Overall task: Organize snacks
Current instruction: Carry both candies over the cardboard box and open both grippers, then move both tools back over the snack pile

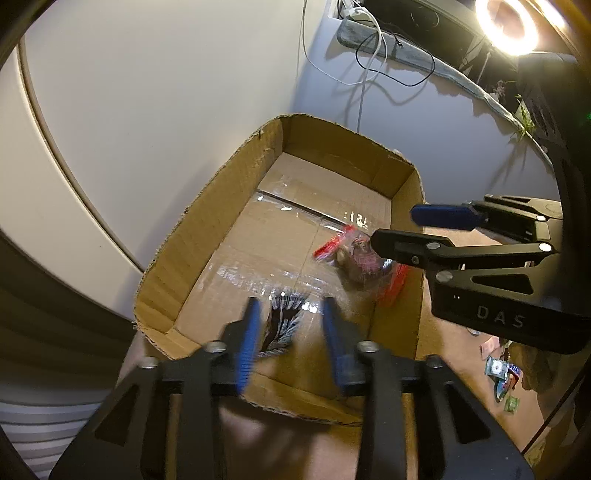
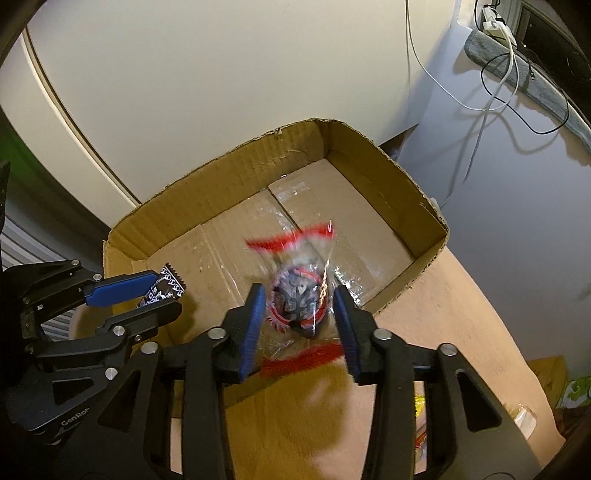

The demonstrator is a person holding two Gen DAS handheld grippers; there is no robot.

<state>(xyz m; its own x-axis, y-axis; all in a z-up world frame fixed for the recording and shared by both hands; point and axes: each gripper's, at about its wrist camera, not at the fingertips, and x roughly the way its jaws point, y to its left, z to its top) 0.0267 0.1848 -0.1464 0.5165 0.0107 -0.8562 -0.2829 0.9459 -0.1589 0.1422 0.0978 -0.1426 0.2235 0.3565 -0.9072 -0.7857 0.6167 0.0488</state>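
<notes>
An open cardboard box [image 1: 207, 206] [image 2: 388, 162] stands on a brown surface against a white wall. My left gripper [image 1: 290, 306] [image 2: 168, 291] hangs over the box's near corner. Its jaws are apart, and a dark patterned snack packet [image 1: 282, 325] [image 2: 166, 284] sits blurred between them, clear of both pads. My right gripper [image 2: 299, 291] [image 1: 392, 227] is over the box's near right side, also open. A clear packet with red edges [image 2: 295, 295] [image 1: 354, 258] is blurred between and below its fingers, inside the box.
Several loose snack packets [image 1: 502, 373] lie on the surface right of the box. A yellow packet [image 2: 421, 410] and a green carton [image 2: 580, 391] sit at the lower right. Cables [image 1: 369, 62] trail down the wall behind, under a ring light [image 1: 509, 22].
</notes>
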